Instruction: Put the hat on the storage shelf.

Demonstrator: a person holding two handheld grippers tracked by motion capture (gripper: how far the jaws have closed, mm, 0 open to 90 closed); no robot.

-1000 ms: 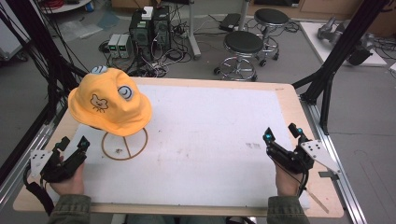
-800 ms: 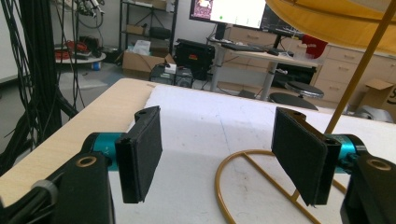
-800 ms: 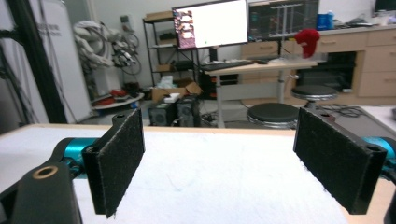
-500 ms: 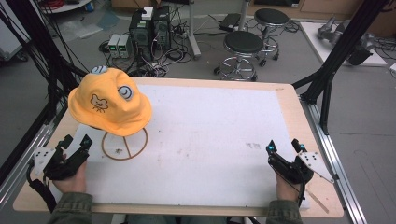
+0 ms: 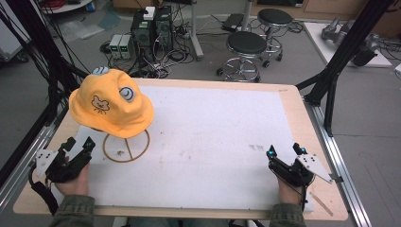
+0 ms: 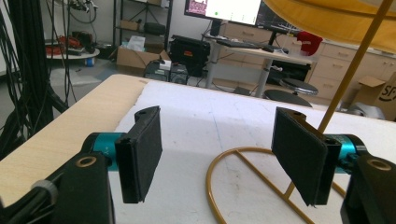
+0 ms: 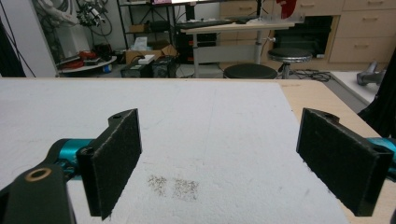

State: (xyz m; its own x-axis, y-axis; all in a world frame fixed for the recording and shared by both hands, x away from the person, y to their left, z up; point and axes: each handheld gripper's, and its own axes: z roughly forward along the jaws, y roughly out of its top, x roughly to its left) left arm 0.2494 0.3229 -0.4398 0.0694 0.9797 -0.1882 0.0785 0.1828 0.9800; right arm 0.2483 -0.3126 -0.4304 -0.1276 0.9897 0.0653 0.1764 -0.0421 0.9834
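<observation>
Resting at the near edge of the table (image 5: pixel 293 101), both grippers sit with nothing in them; the work in hand appears to concern the hat on its stand.

Item 1: orange bucket hat (image 5: pixel 111 104), with a printed frog face and 2 raised eyes on the crown. It sits on top of a wire hat stand (image 5: pixel 126 145), at the left of the white mat (image 5: pixel 213 137). The stand's ring base lies flat on the mat, and its slanted rod rises under the brim.

Item 2: left gripper (image 5: pixel 75 152), held at the near left corner, just beside the ring base and below the hat. Its jaws are spread wide with nothing between them. The left gripper view shows the ring and rod just ahead of the pads.

Item 3: right gripper (image 5: pixel 283 156), held at the near right, well apart from the hat. Its jaws are likewise spread and unloaded, over bare mat with a faint grey smudge (image 7: pixel 173 185).

Step, as judged: the start, before any approach to the hat; no contact has been made.

Next move, as judged: the left gripper must rise to the brim and pinch the soft fabric without knocking the light stand. The right gripper would need to cross the mat to help or to steady the base.
</observation>
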